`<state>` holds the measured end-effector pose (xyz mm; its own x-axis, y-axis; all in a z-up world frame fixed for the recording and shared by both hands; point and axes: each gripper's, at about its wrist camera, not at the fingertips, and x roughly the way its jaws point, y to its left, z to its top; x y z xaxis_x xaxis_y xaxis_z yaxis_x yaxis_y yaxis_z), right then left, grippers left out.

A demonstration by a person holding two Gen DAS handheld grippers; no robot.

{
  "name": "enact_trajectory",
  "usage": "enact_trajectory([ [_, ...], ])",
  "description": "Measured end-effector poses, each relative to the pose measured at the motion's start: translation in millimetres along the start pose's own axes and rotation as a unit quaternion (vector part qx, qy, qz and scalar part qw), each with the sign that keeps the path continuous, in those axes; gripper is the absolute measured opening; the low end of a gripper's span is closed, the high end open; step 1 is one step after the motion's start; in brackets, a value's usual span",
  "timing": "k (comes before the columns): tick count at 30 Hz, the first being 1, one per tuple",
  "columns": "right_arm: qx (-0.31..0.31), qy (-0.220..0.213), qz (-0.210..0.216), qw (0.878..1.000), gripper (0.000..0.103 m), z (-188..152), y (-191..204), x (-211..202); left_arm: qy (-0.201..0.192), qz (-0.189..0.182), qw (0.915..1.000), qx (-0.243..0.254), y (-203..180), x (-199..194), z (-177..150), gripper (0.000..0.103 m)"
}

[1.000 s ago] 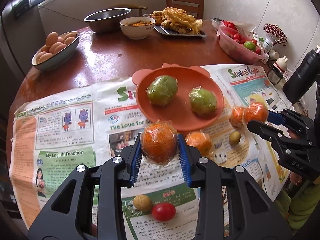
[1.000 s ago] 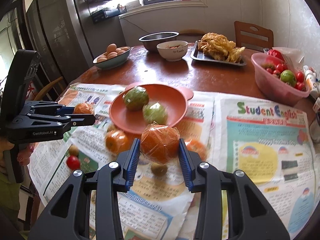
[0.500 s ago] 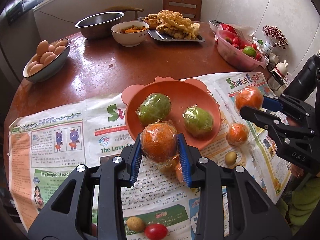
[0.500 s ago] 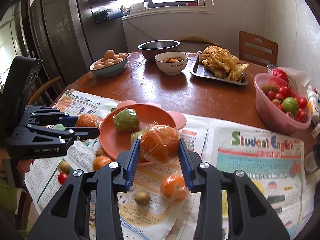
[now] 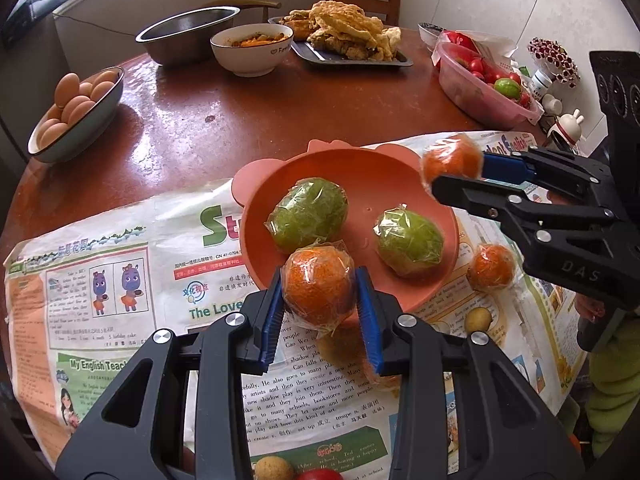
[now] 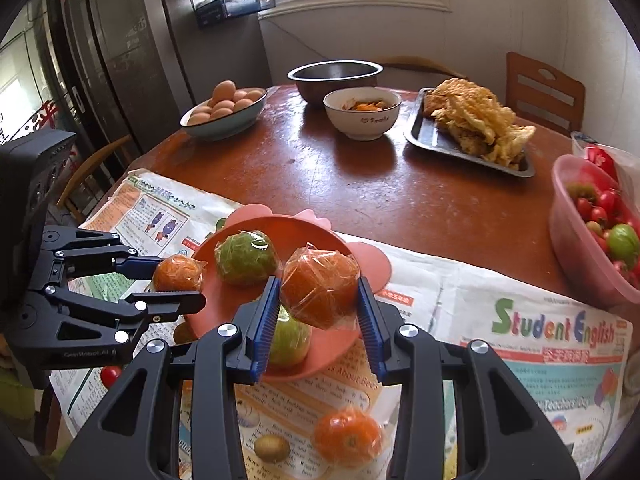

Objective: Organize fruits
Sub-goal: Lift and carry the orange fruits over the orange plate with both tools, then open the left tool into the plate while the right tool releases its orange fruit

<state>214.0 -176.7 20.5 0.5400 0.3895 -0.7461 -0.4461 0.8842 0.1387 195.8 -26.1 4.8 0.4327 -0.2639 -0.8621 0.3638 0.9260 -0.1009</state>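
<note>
An orange-pink plate (image 5: 372,172) on newspaper holds two plastic-wrapped green fruits (image 5: 308,214) (image 5: 410,240). My left gripper (image 5: 320,300) is shut on a wrapped orange (image 5: 318,286) and holds it over the plate's near rim. My right gripper (image 6: 318,296) is shut on another wrapped orange (image 6: 320,282), held above the plate (image 6: 296,228); it shows in the left wrist view (image 5: 452,160) at the plate's right edge. A third wrapped orange (image 6: 348,438) and a small kiwi (image 6: 272,448) lie on the paper near the plate.
Newspaper (image 5: 120,264) covers the near table. A cherry tomato (image 5: 320,474) and a small brown fruit (image 5: 274,468) lie close in front. Farther back stand an egg bowl (image 5: 76,112), steel bowl (image 5: 188,36), white bowl (image 5: 252,50), tray of fried food (image 5: 344,36) and pink tomato tub (image 5: 484,84).
Both grippers have moved forward with their oranges, from over the newspaper to above the plate. The plate and the far dishes appear closer now.
</note>
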Motion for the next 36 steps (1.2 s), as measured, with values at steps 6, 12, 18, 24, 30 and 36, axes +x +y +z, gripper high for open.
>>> enact_trajectory([
  [6,-0.005,0.02,0.008,1.0,0.037,7,-1,21,0.003,-0.005,1.0,0.001,3,5,3,0.026],
  [12,-0.005,0.037,0.011,0.999,0.037,11,-4,41,0.008,-0.01,0.9999,0.001,5,11,3,0.026],
  [18,-0.001,0.048,0.014,0.999,0.037,14,-6,53,0.007,-0.014,0.9999,-0.002,8,14,2,0.026],
  [24,0.005,0.052,0.012,0.999,0.038,16,-8,58,0.005,-0.019,0.9998,-0.004,9,15,2,0.026],
  [30,0.004,0.053,0.01,0.999,0.039,17,-6,59,0.005,-0.022,0.9997,-0.006,10,15,3,0.026],
  [36,0.008,0.05,0.008,0.999,0.041,15,-8,55,0.004,-0.023,0.9997,-0.006,10,17,3,0.026],
])
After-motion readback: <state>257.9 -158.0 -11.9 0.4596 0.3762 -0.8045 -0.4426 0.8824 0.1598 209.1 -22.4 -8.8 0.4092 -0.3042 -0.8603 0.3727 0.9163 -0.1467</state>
